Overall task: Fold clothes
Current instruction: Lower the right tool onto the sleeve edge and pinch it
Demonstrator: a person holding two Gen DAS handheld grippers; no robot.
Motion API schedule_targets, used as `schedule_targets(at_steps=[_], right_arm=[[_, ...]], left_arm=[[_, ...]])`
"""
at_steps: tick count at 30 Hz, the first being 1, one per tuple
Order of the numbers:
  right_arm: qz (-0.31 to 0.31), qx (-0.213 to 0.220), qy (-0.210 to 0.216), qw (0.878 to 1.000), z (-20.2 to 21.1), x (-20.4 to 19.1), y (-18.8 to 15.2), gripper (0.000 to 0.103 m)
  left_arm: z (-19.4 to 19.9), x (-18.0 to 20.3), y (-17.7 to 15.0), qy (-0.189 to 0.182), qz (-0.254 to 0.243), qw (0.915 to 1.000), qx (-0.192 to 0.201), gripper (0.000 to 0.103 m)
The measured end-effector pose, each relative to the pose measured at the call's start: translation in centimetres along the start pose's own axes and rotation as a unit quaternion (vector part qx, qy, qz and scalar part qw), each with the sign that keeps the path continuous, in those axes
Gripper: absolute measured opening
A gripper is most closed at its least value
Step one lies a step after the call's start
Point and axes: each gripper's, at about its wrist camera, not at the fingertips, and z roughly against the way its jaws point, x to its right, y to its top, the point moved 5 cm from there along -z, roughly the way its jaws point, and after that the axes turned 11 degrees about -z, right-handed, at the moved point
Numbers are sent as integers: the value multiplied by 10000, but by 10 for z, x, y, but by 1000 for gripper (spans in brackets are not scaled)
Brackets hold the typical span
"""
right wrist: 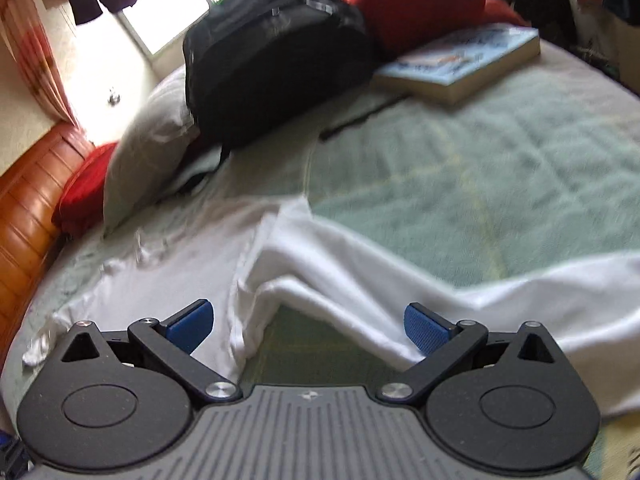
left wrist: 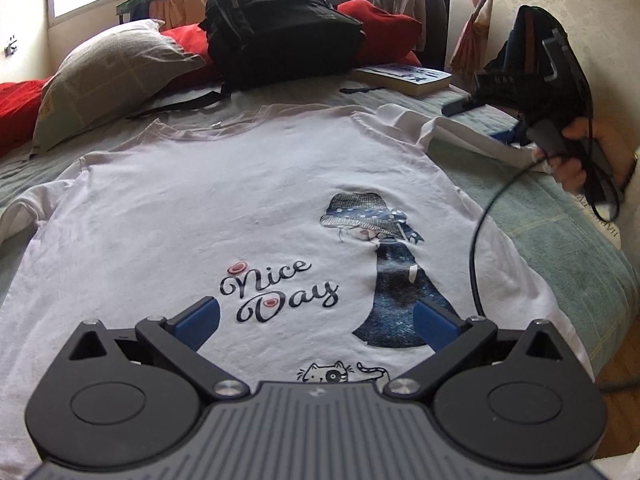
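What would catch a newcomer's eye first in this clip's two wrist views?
First the white T-shirt printed "Nice Day", spread front-up across the green bedspread, with the open left gripper hovering over its lower half. Next the black backpack at the head of the bed, between a grey pillow and a book. The right gripper, also open, hangs over the shirt's rumpled sleeve.

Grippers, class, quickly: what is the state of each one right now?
Left gripper: open, holding nothing, above the white T-shirt.
Right gripper: open, holding nothing, near the shirt's rumpled sleeve.
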Motion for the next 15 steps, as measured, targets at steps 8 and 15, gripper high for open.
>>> schedule_targets(at_steps=[8, 15], right_arm=[[112, 104, -114, 9998, 32, 7, -39, 103], [-177, 535, -848, 9948, 76, 52, -59, 103]], left_arm=[[-11, 4, 1, -137, -49, 9998, -108, 102], [-17, 15, -2, -218, -134, 9995, -210, 102]])
